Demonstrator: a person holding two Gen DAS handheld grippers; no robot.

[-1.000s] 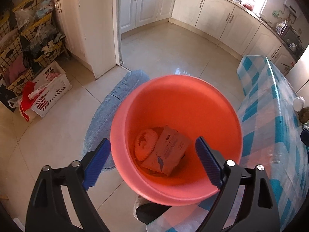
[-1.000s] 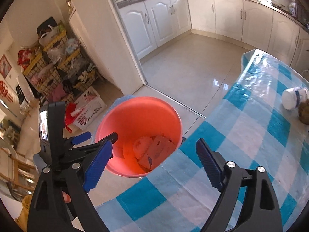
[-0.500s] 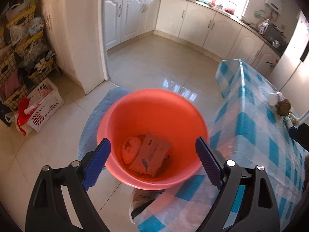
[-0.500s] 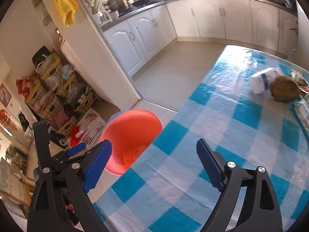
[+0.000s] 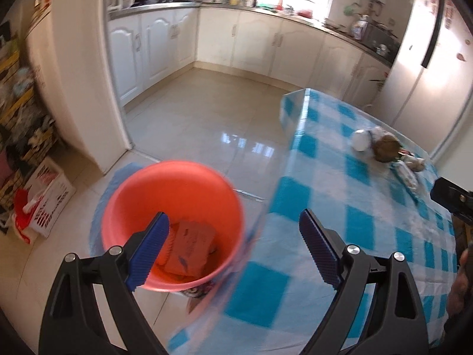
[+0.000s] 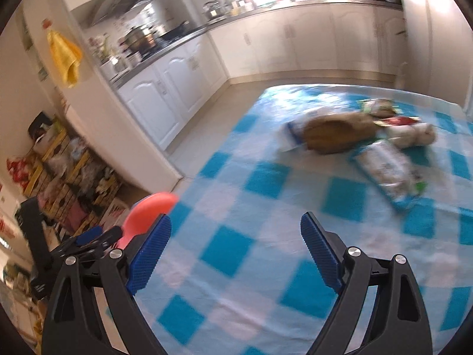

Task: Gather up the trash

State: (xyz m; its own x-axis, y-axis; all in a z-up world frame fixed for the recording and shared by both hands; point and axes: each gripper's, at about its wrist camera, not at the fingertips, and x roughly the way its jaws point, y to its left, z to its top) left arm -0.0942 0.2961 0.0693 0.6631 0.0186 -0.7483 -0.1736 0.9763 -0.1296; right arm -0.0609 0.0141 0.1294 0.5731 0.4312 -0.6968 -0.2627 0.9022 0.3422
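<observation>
An orange bucket [image 5: 174,189] stands on the floor beside the table and holds a brown packet [image 5: 192,242] and other scraps. Its rim shows in the right wrist view [image 6: 150,207]. My left gripper [image 5: 233,248] is open and empty above the bucket's edge and the table corner. My right gripper [image 6: 236,254] is open and empty over the blue-checked tablecloth [image 6: 266,207]. Trash lies at the far end of the table: a brown lump [image 6: 337,131], a flat foil wrapper [image 6: 387,171], a white crumpled piece [image 6: 414,133]. The pile also shows in the left wrist view [image 5: 384,148].
White kitchen cabinets [image 5: 236,35] line the back wall. A white basket [image 5: 47,195] and cluttered shelves [image 6: 59,159] stand at the left. A blue mat [image 5: 118,177] lies under the bucket. The left gripper body [image 6: 59,245] shows at the right view's lower left.
Both grippers have swung right and up, away from the bucket toward the table. The trash pile has come nearer in the right wrist view. Both stay open.
</observation>
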